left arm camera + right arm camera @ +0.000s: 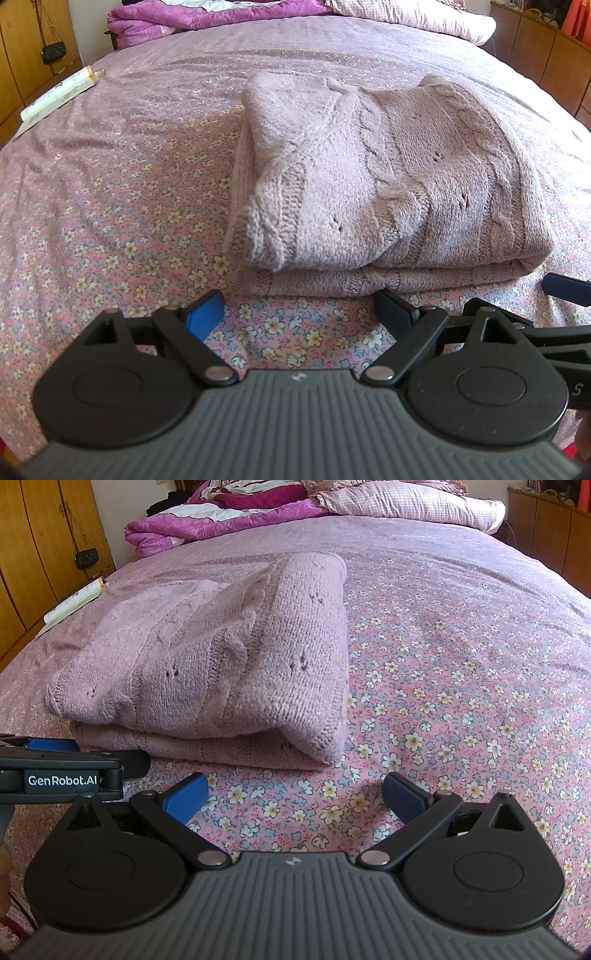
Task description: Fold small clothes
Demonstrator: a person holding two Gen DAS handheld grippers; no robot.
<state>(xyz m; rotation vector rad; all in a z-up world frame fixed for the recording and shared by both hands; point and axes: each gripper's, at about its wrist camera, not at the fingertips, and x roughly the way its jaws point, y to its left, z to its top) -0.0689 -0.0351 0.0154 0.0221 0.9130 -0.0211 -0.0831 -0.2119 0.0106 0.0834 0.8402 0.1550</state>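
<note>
Lilac cable-knit sweater (388, 177) sits folded on floral bedsheet (110, 206), both grippers, left (299, 314) & right (295, 794), spread wide w/ nothing pinched; if another fold needed, grab near edge corners evenly, lift low.

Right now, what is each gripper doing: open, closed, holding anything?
Left gripper: open, holding nothing, just short of the folded sweater.
Right gripper: open, holding nothing, over the floral bedsheet.

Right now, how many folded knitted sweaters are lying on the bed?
1. The pink knitted sweater lies folded on the floral bedsheet, just beyond both open grippers. Bedding is piled at the head of the bed; anything under it is hidden.
</note>
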